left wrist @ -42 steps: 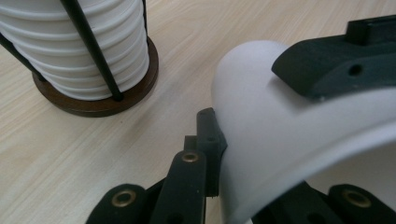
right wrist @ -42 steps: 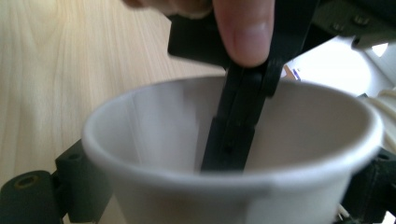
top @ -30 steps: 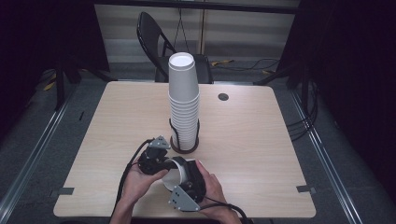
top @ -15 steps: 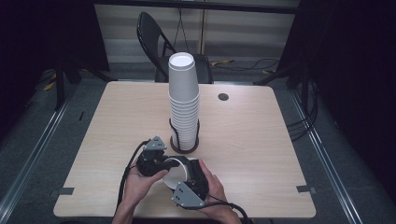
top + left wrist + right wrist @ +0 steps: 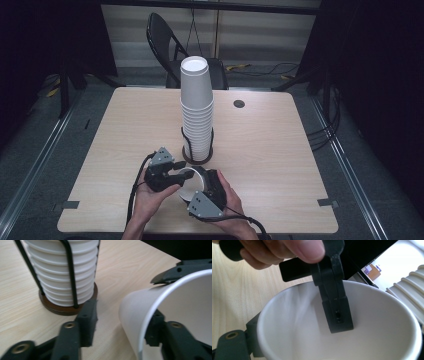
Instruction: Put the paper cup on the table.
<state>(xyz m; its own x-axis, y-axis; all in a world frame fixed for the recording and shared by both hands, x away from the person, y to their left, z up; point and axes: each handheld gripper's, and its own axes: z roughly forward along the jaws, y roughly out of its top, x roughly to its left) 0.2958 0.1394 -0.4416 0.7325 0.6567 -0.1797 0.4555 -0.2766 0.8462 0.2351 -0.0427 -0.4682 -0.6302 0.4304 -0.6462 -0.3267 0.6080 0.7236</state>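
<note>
Tabletop of pale wood grain [image 5: 280,150] carries everything you need, and near its middle stands the tall stack of white ribbed paper cups [image 5: 196,112] in its black wire holder on a round dark base [image 5: 62,308]. Just in front of that holder, near your edge of the table, lies the single white paper cup [image 5: 192,177] on its side, carried between your two tools. Your right gripper [image 5: 210,192] clenches the cup, one black jaw outside the wall at the lower left of the right gripper view and the cup [image 5: 337,340] opening straight toward its camera. Your left gripper [image 5: 172,175] has just been opening: one jaw reaches inside the rim, the other [image 5: 86,322] stands off to the side over bare wood, and neither pad seems to press the wall, so the cup [image 5: 160,315] rests on the right tool alone. Draw the left jaw straight out of the mouth without catching the rim. Keep the right grip gentle, since thin paper probably buckles under a hard squeeze, and mind the holder beside you.
</note>
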